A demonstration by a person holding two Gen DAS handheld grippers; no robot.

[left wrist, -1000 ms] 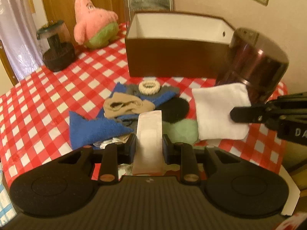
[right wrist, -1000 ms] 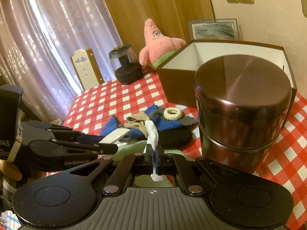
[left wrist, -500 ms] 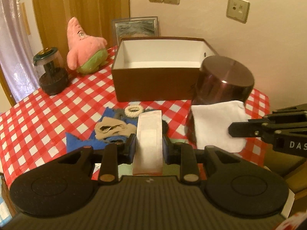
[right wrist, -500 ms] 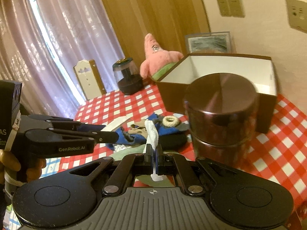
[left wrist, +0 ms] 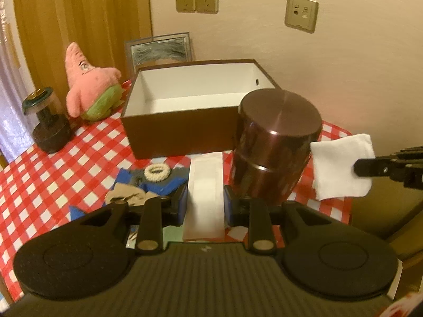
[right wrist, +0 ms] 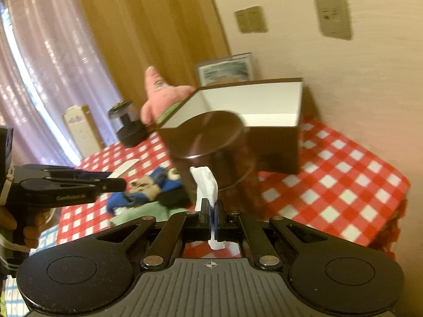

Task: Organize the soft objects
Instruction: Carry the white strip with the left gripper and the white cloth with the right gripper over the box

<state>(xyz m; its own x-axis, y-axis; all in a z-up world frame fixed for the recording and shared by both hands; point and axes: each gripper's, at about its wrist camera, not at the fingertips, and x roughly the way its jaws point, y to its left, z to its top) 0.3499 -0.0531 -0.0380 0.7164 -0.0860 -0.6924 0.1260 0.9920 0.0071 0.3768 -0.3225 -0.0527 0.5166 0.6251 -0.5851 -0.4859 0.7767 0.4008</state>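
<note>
Checked cloth in red and white covers the table (left wrist: 66,163), and the open brown box (left wrist: 195,111) at its far side serves as the landmark. Just in front of the box's right corner stands a brown metal canister (left wrist: 275,142). In front of the box's left half lies a heap of soft things: blue cloth (left wrist: 164,187), a beige piece (left wrist: 127,196) and a cream hair tie (left wrist: 157,172). Left of the box sits a pink star plush toy (left wrist: 90,92), and farther left a dark jar (left wrist: 47,124).

The left hand-held gripper (left wrist: 205,202) clamps a flat pale strip (left wrist: 205,185) that points toward the box. The right hand-held gripper (right wrist: 210,212) is pinched tight on a white folded cloth (left wrist: 341,166), held in the air right of the canister and clear of the table.
</note>
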